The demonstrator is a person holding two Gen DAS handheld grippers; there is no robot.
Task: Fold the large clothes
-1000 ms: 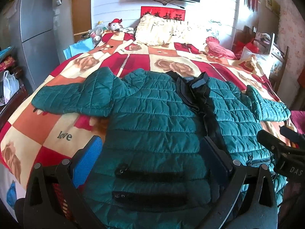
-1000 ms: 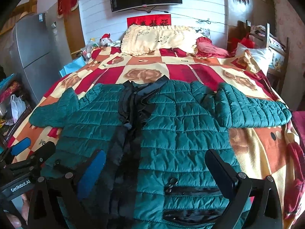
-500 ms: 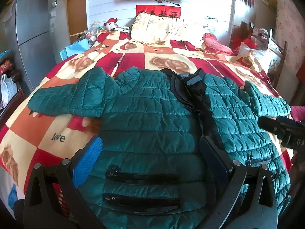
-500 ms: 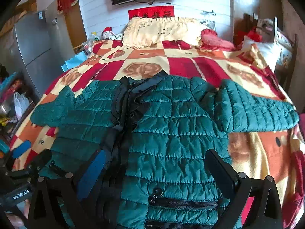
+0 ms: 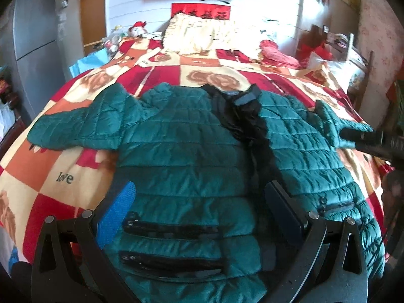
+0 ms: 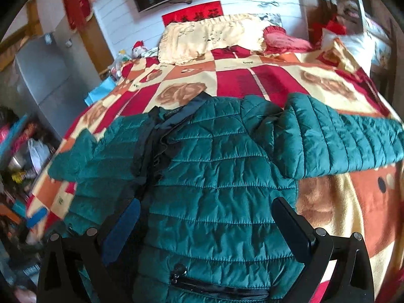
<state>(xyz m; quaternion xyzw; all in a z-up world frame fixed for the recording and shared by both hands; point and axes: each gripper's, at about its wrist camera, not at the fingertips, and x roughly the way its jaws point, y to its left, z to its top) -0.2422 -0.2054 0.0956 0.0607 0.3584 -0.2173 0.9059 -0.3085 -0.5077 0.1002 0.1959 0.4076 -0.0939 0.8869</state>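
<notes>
A dark green quilted jacket (image 5: 181,151) lies flat, front up, on the bed (image 5: 75,166), collar away from me, black lining showing along its open front (image 5: 250,126). Both sleeves are spread sideways; the right sleeve (image 6: 335,144) reaches toward the bed's right edge. My left gripper (image 5: 199,204) is open and empty, hovering over the jacket's lower left panel near two black pocket zips. My right gripper (image 6: 209,222) is open and empty over the jacket's right front panel (image 6: 214,176). It also shows in the left wrist view (image 5: 366,139) near the right sleeve's cuff.
The bed carries a red, orange and cream checked blanket (image 6: 341,214) and cream pillows (image 5: 202,35) at the headboard. A grey fridge (image 5: 30,40) stands at the left. Cluttered shelves (image 6: 17,151) lie left of the bed, a chair with bedding (image 5: 348,63) to the right.
Both grippers have moved forward over the jacket toward the collar. The right gripper has tilted and swung to the right, closer to the right sleeve. The jacket has not moved.
</notes>
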